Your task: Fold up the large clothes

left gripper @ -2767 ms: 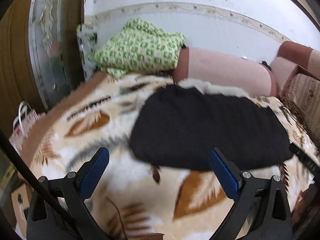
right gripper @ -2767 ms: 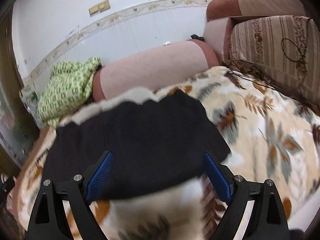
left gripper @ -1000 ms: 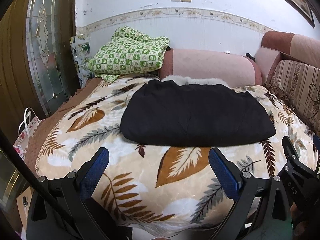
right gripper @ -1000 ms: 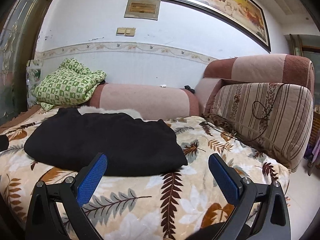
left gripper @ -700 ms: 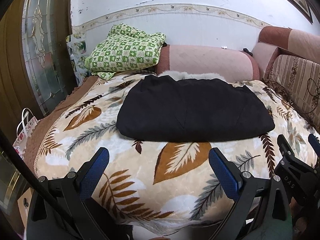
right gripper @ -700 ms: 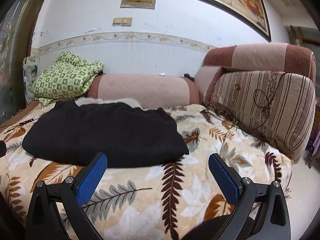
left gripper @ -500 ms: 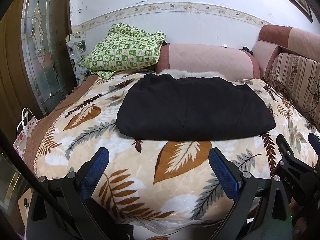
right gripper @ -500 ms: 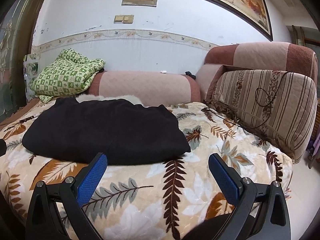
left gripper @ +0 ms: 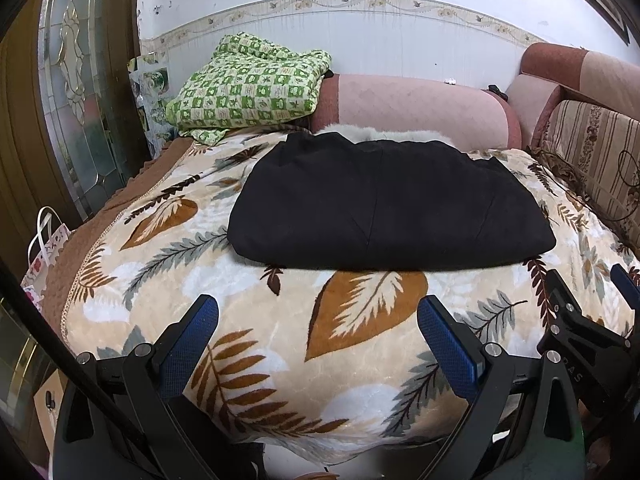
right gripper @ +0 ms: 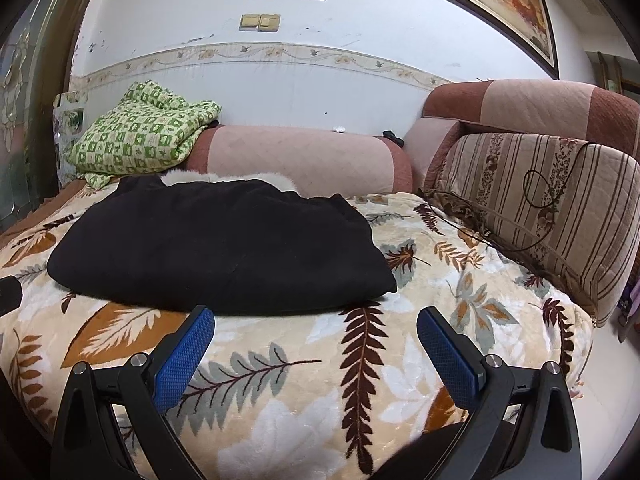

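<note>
The black garment (left gripper: 388,204) lies folded into a compact rectangle on the blanket (left gripper: 360,320), ahead of both grippers; the left gripper (left gripper: 318,336) and right gripper (right gripper: 316,338) hang wide open and empty; folding looks essentially done.

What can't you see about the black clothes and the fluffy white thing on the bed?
- Black garment: underside and inner layers hidden by its own top fold, both views.
- White fluffy thing: mostly hidden behind the garment; identity unclear.
- Garment type: no sleeves or collar showing.
</note>
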Motion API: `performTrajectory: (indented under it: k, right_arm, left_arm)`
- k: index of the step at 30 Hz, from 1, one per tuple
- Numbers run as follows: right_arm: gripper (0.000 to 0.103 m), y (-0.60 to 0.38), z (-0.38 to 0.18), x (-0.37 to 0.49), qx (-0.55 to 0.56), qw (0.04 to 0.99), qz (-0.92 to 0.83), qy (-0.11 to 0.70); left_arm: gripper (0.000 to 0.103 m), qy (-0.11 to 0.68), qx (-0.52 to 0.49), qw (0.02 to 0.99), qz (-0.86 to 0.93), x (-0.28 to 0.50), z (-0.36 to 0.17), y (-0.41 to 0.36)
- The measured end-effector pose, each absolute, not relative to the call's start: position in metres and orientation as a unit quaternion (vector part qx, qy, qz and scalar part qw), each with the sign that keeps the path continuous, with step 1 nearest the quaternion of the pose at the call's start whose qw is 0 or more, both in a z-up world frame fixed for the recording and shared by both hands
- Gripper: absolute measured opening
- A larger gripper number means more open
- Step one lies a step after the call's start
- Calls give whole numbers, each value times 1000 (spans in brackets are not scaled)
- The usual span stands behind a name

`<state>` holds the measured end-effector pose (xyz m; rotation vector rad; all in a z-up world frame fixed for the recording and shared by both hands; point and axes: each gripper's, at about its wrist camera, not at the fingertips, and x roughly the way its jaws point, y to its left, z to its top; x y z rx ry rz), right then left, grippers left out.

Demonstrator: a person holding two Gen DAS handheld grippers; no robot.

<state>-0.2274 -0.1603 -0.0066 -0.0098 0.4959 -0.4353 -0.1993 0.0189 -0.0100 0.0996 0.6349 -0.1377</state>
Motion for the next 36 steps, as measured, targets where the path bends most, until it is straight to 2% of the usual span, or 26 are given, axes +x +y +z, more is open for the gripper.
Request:
performTrajectory:
  k: [36]
  right_arm:
    - [102,-151,-19,-192,9,938,-167,303]
  left_arm:
    - [99,372,29,926,-64,-171,-37,27]
